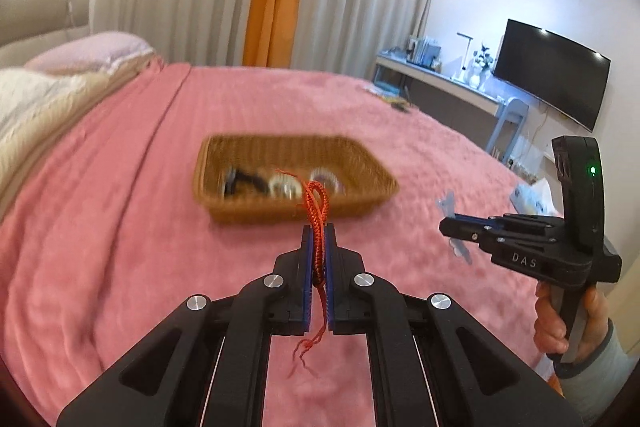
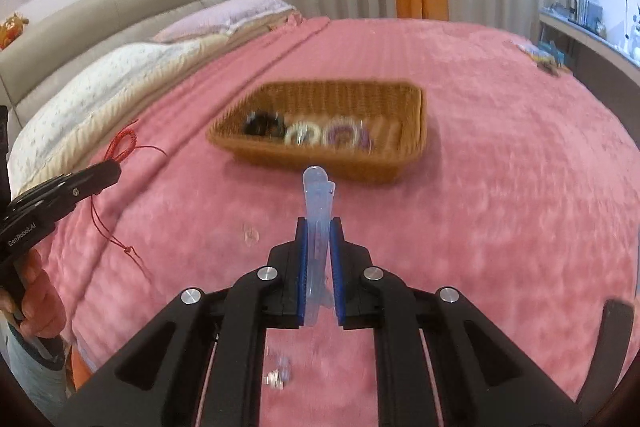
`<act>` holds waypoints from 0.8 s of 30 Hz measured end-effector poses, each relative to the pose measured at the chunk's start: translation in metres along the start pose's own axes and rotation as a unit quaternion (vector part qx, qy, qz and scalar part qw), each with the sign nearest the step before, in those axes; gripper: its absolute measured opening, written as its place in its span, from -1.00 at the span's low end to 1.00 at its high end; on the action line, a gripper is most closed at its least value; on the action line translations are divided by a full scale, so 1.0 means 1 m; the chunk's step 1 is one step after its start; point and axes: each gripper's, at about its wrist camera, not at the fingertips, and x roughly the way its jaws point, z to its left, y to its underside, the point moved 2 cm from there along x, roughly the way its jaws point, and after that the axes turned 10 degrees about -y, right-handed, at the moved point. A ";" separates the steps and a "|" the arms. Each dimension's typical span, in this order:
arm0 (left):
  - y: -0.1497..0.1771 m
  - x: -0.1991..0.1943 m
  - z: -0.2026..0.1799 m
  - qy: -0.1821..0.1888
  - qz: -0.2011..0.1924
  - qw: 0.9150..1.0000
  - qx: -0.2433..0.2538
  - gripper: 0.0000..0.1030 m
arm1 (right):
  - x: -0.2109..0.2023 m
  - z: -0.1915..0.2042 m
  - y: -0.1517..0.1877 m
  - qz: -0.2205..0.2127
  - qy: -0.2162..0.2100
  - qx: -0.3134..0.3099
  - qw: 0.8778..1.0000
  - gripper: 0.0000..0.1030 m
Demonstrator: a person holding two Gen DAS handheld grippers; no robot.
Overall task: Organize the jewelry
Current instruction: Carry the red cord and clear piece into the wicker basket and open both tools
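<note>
My left gripper (image 1: 319, 227) is shut on a red braided cord bracelet (image 1: 317, 205), held above the pink bedspread just short of a wicker basket (image 1: 224, 163). The basket (image 2: 412, 115) holds a black, a white and a purple ring-shaped piece. My right gripper (image 2: 319, 221) is shut on a pale blue translucent hair clip (image 2: 316, 195) that points at the basket. The right gripper with the clip also shows in the left wrist view (image 1: 450, 227). The left gripper with the red cord (image 2: 124, 147) shows at the left of the right wrist view (image 2: 114, 171).
The pink bedspread (image 1: 120, 211) covers the bed. A small clear piece (image 2: 251, 235) and a small silver piece (image 2: 276, 379) lie on it near my right gripper. Pillows (image 2: 120, 75) lie at the left. A desk and a TV (image 1: 552, 75) stand at the right.
</note>
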 end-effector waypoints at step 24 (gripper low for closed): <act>-0.080 0.201 0.014 -0.014 0.049 0.998 -0.024 -0.94 | 0.162 -0.067 -0.093 0.066 0.002 0.034 0.997 -0.83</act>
